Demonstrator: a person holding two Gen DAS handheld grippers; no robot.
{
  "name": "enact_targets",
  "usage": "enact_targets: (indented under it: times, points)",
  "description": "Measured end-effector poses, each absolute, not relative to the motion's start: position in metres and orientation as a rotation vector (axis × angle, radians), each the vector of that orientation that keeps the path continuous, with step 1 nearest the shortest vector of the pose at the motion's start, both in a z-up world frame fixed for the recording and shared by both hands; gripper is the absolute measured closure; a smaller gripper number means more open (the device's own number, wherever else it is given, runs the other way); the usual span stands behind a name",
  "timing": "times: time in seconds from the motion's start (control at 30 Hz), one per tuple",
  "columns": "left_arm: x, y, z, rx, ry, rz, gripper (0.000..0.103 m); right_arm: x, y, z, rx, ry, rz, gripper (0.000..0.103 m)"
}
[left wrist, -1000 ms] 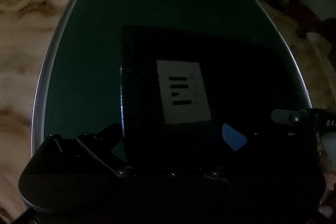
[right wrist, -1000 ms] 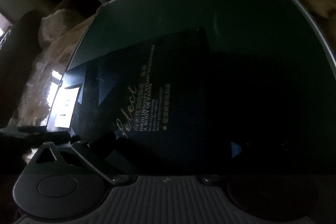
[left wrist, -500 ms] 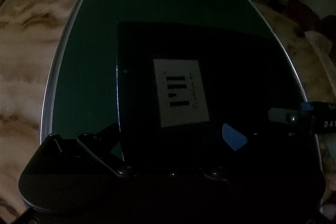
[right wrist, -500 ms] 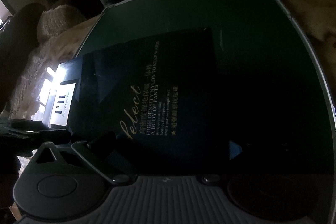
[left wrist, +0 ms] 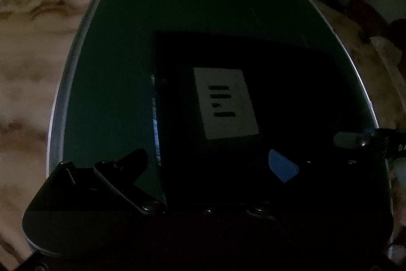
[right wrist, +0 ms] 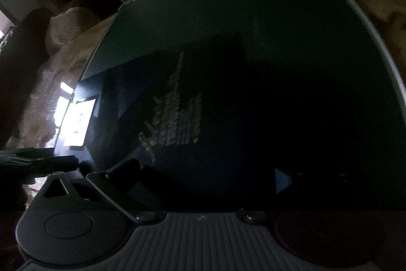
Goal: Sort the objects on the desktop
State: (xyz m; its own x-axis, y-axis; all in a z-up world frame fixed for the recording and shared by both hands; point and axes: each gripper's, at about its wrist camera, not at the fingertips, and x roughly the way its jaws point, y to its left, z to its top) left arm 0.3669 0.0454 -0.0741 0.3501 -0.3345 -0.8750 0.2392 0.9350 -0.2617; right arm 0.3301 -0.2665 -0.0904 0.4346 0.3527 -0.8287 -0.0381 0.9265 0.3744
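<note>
Black box (left wrist: 291, 83) lies flat on a green mat (left wrist: 114, 93), filling the middle and lower right of the left wrist view. A white label (left wrist: 225, 103) with short black bars sits on the box's top face, near the centre of the frame. The mat has a pale rim and rests on a table (left wrist: 28, 73) with a tan, marble-like pattern, which shows along the left edge and in the upper right corner.

The left tool (left wrist: 206, 156) sits at the bottom of that view, released, with its two fingers spread wide. One finger is over the mat just left of the box's left edge. The other, with a blue pad (left wrist: 281, 165), is over the dark box. The light is too poor to tell whether either finger touches the box. The right tool (left wrist: 355, 139) enters from the right edge of the frame, just beside the box's right side.

In the right wrist view the box (right wrist: 228, 98) again fills the centre, with blurred gold lettering (right wrist: 177, 118) on its top. The label (right wrist: 78, 118) glares bright at the left. The right tool (right wrist: 205, 168) at the bottom is also released, its fingers wide apart above the near part of the box. The left tool (right wrist: 38, 159) shows as a dark shape at the left edge, below the label.
</note>
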Motion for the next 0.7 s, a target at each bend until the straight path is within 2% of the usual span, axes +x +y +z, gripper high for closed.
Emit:
enact_targets:
  times: [0.7]
  points:
    - [0.356, 0.035, -0.061, -0.05, 1.115, -0.346, 0.0, 0.324, -0.265, -0.075, 0.261, 1.084, 0.223, 0.0]
